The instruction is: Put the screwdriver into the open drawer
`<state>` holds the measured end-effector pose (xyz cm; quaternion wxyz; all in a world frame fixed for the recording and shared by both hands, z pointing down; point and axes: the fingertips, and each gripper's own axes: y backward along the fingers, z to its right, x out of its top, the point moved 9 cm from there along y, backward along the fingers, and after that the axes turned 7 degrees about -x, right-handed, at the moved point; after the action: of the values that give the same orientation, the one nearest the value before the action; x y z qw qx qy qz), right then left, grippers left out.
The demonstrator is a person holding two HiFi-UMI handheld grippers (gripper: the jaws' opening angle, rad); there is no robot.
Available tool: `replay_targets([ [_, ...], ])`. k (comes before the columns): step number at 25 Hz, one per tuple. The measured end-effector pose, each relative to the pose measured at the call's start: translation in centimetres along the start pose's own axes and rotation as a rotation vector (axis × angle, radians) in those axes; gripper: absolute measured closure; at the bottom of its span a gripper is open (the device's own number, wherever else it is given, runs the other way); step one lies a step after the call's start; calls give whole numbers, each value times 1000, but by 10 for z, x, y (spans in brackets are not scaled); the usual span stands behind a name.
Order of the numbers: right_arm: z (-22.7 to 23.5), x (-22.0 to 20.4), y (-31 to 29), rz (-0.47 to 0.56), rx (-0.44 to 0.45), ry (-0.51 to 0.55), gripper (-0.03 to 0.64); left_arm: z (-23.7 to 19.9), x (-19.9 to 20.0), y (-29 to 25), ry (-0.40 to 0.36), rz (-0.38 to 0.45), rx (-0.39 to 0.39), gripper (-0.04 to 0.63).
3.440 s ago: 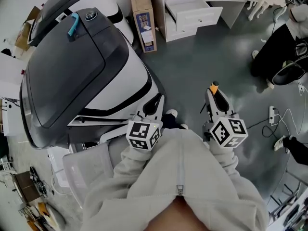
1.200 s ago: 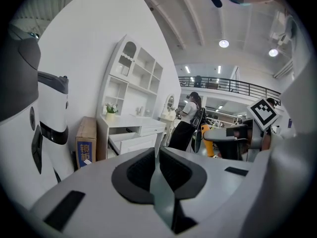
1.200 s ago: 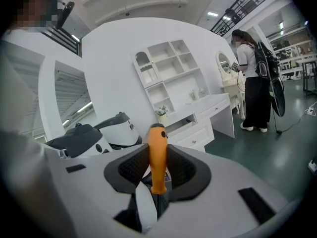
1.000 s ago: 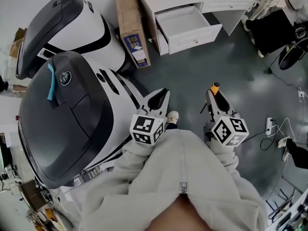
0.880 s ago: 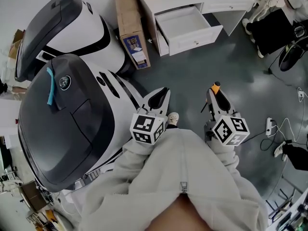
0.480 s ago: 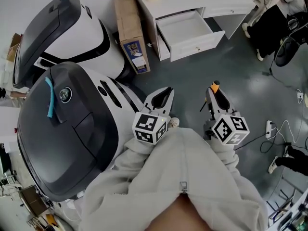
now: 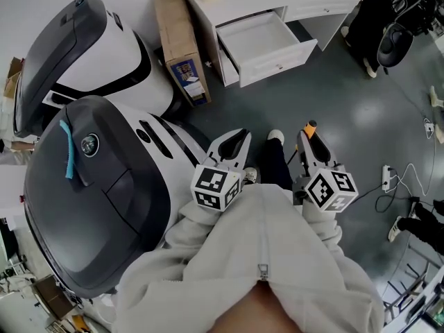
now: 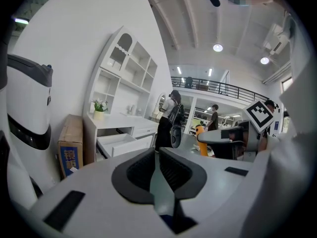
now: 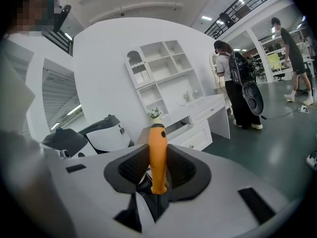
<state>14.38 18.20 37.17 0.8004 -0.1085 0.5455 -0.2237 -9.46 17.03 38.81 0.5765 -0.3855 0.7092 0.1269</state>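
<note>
The screwdriver [image 9: 157, 157] has an orange handle that stands upright between the pads of my right gripper [image 9: 157, 170], which is shut on it. In the head view its orange tip [image 7: 310, 125] sticks out past the right gripper [image 7: 310, 143]. My left gripper [image 7: 234, 144] is beside it, jaws shut with nothing in them [image 8: 157, 170]. The open white drawer [image 7: 277, 53] juts from a white desk ahead, well apart from both grippers. The drawer also shows in the left gripper view [image 8: 121, 142] and in the right gripper view [image 9: 178, 125].
Two big white-and-black machines [image 7: 97, 186] fill the left side. A cardboard box [image 7: 179, 47] leans by the desk's left end. A person in black [image 7: 388, 19] stands right of the desk. Cables and a power strip [image 7: 388, 179] lie on the grey floor at right.
Both grippers and the view have moved forward towards the desk, and my foot has stepped forward between them. The right gripper's hold on the screwdriver is unchanged.
</note>
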Motion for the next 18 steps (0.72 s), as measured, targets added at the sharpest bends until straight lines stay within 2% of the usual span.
replay_targets([
  [8, -1, 5, -18, -22, 17, -11, 491, -13, 1, -5, 21, -8, 23, 553],
  [18, -6, 33, -70, -66, 93, 24, 491, -40, 16, -24, 59, 9, 96, 552],
])
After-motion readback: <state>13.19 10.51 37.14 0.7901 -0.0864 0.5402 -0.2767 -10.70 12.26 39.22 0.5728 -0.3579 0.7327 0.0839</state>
